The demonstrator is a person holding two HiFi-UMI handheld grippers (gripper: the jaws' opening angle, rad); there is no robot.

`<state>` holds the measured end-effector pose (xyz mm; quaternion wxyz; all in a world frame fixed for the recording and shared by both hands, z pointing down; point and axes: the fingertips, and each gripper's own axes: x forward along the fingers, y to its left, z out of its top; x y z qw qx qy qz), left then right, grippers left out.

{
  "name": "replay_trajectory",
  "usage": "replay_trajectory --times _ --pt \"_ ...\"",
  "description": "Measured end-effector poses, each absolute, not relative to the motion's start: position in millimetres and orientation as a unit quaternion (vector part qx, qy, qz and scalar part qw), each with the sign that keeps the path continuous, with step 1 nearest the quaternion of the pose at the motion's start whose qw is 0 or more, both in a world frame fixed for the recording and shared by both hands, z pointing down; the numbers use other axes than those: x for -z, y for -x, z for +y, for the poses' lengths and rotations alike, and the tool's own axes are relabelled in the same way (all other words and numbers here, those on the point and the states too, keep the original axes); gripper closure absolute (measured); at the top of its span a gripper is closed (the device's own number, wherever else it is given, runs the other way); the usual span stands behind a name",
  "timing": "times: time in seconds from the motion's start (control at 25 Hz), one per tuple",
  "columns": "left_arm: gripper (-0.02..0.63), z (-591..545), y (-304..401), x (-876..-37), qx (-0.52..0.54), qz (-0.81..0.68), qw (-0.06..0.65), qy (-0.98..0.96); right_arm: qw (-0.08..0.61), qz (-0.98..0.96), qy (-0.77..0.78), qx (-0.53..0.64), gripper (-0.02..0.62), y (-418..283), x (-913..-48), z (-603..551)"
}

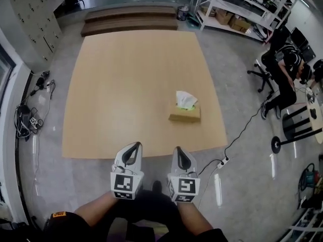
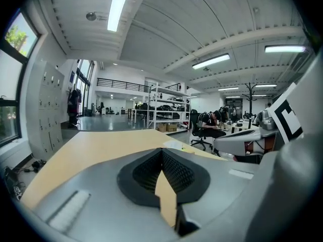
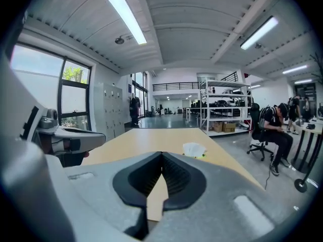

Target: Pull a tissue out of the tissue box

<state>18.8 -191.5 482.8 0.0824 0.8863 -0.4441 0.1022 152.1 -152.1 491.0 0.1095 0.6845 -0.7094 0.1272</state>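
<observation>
Tissue box: a flat tan box; it stands on the light wooden tabletop. The right edge of the tabletop runs just beside the box, and the near edge is a little further from it.
Tissue: white and crumpled; it sticks upright out of the top opening of the tissue box, with a bit of green at its foot.
Left hand-held gripper: it is on the near side of the tissue box and to its left, well apart from it, just off the near edge of the tabletop. Its jaws are pressed together at the tips and nothing is between them.
Right hand-held gripper: also on the near side of the tissue box, almost in line with it, and closer to it than the left one, but not touching. Its jaws are pressed together and they pinch nothing.
Power strip: white; it lies on the floor, near the tissue box and to its right.
Person: sits bent forward on an office chair, far to the right of the tissue box.
Shelving rack: white; it stands far behind the tissue box, to the right.
</observation>
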Motion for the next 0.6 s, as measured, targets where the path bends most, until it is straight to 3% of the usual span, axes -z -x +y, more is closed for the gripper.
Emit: replay_trajectory --times 0.6 --pt "0.588 -257 -19 -483 -0.083 -0.397 0.092 -0.910 0.113 -0.658 -0.733 -0.131 0.603 -159 -487 -200"
